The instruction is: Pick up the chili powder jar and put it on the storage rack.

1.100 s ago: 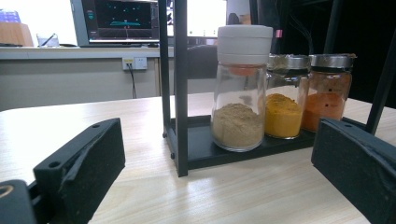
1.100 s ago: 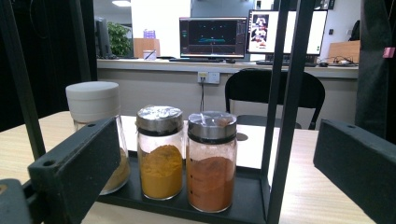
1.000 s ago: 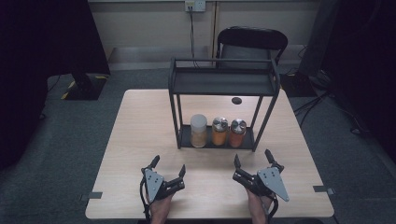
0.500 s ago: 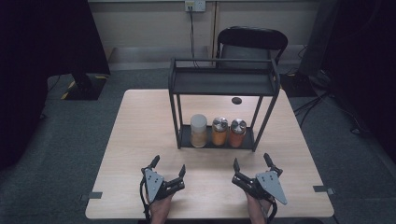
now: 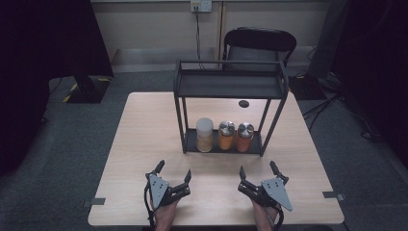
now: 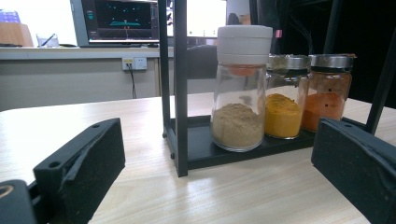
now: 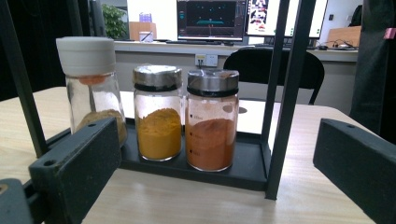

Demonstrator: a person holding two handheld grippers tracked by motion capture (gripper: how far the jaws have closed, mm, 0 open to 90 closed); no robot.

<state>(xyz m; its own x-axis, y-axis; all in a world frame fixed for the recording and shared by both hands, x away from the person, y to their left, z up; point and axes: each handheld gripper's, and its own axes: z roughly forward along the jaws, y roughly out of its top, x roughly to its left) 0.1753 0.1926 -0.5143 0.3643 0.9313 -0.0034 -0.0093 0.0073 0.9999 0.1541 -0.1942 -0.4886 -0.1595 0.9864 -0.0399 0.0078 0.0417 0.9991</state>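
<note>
Spice jars, three in a row, stand on the rack's [image 5: 226, 148] bottom shelf: white-capped jar [image 6: 240, 88], yellow jar [image 7: 158, 113], orange jar [image 7: 211, 120]. Left gripper [image 5: 172, 174] and right gripper [image 5: 257, 174] rest short of it, jaws apart and empty, seemingly ready to reach in.

Three jars [image 5: 225, 134] side by side on rack's bottom shelf [image 5: 255, 147], rack [image 5: 230, 84] mid-table [image 5: 144, 144], chair [image 5: 260, 41] behind.
</note>
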